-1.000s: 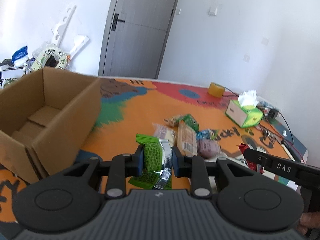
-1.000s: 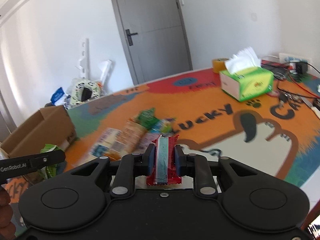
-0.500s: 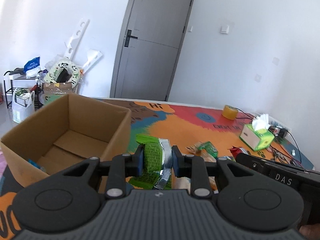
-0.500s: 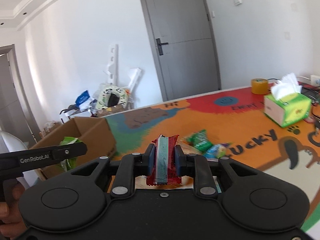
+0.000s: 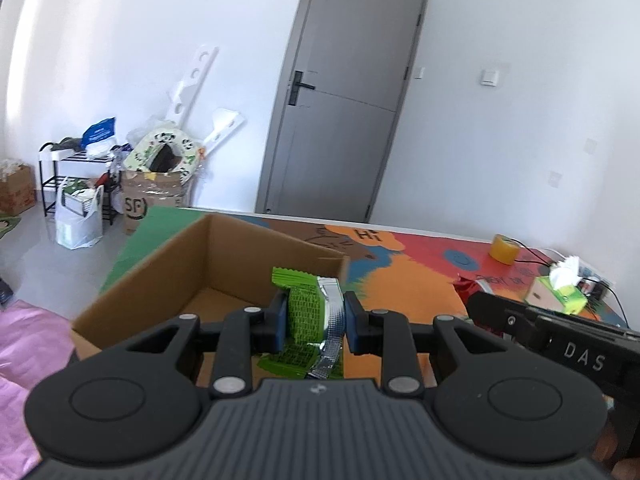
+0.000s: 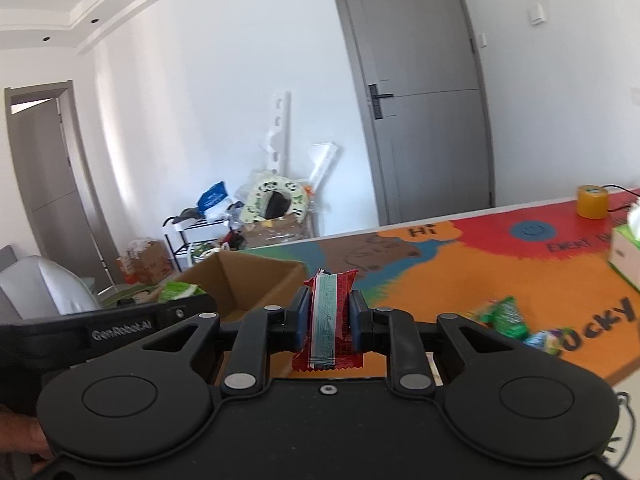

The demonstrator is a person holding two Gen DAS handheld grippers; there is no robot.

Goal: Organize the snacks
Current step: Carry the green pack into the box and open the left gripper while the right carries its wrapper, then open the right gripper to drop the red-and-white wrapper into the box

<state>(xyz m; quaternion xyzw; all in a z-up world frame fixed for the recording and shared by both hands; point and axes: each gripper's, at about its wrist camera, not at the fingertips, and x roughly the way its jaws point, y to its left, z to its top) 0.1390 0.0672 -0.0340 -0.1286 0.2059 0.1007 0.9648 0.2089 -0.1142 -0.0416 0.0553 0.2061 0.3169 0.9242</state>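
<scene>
Bright room, grey door (image 5: 344, 96), colourful table (image 5: 404, 280); left gripper (image 5: 314, 318) jaws clamped on green snack packet (image 5: 306, 312) over cardboard box (image 5: 180, 264), right gripper (image 6: 329, 320) jaws clamped on red snack bar (image 6: 338, 312) nearby; both probably light, crinkly, slippery, best pinched mid-body.

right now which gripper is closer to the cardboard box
Left. The left gripper, holding the green snack, is right at the cardboard box opening. The right gripper, holding the red snack, sits beside it, farther from the box.
</scene>
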